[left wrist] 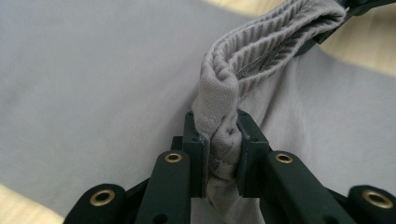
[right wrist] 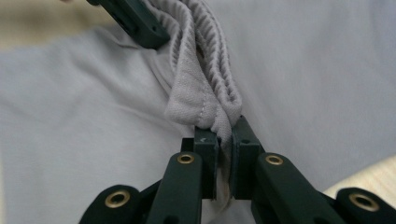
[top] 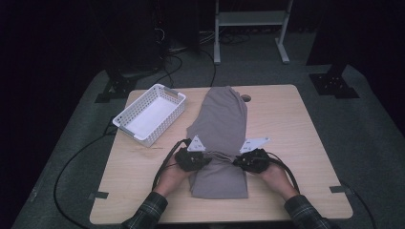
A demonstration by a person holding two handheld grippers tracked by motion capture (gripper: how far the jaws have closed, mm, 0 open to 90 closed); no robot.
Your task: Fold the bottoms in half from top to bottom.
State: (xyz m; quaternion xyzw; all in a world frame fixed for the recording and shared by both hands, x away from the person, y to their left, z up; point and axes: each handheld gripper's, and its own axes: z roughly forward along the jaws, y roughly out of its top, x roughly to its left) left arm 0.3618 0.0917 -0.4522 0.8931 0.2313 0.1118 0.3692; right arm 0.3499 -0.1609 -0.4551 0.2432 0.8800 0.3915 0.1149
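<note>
Inspecting from left to right, a white slatted basket [top: 150, 113] stood at the table's [top: 305, 143] far left, well apart from the work. The left gripper [top: 204, 160] was closed hard on the ribbed hem [left wrist: 261, 51] of a grey garment [top: 220, 138], its pads pinching a bunched fold of that hem with no gap visible in the left gripper view. The garment lay on the middle of the table, its long axis running away from the person toward the far edge, with the near part folded under the two grippers. The right gripper [top: 239, 161] was likewise clamped on the same hem, as its own view confirmed [right wrist: 224, 140].

The hem spanned crosswise between the two grippers, at right angles to the garment's long axis, and each hand [top: 174, 174] held one end at much the same distance from the person. In my judgement the coming move depends on that: the held edge can be carried along the long axis only if both ends travel level with each other.
</note>
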